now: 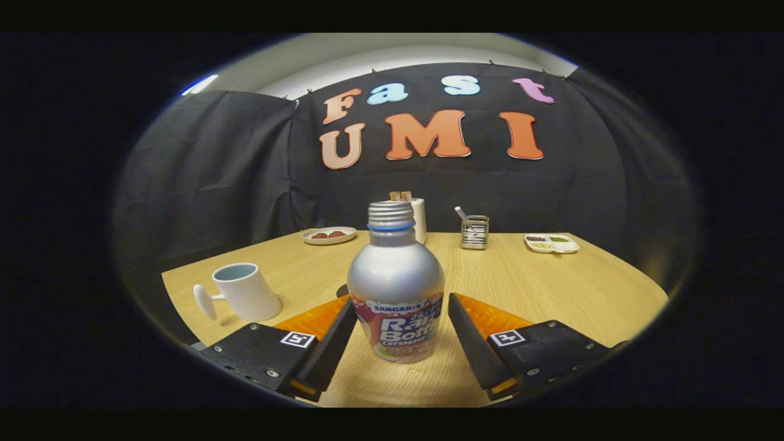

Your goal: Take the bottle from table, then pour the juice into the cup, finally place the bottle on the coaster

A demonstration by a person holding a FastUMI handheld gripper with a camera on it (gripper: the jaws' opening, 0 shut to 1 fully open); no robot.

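Right now I see the bottle [395,283] standing upright on the wooden table [551,288], between my gripper's [401,312] two fingers. The fingers are spread apart, one on each side of the bottle. The left one looks very close to it and the right one has a small gap, so I am not squeezing it. The bottle's cap is on.

To the left, near me, stands a white cup [244,292] with its handle pointing left. It is well apart from the bottle.

Far off, by the cloth wall, there is a small plate [329,235] with brown bits on the left, a white toaster [418,217] behind the bottle, a wire holder [474,231], and a white tray [552,243] on the right.

On the right side the table is bare wood with lots of room. The table's left edge runs close by the cup.
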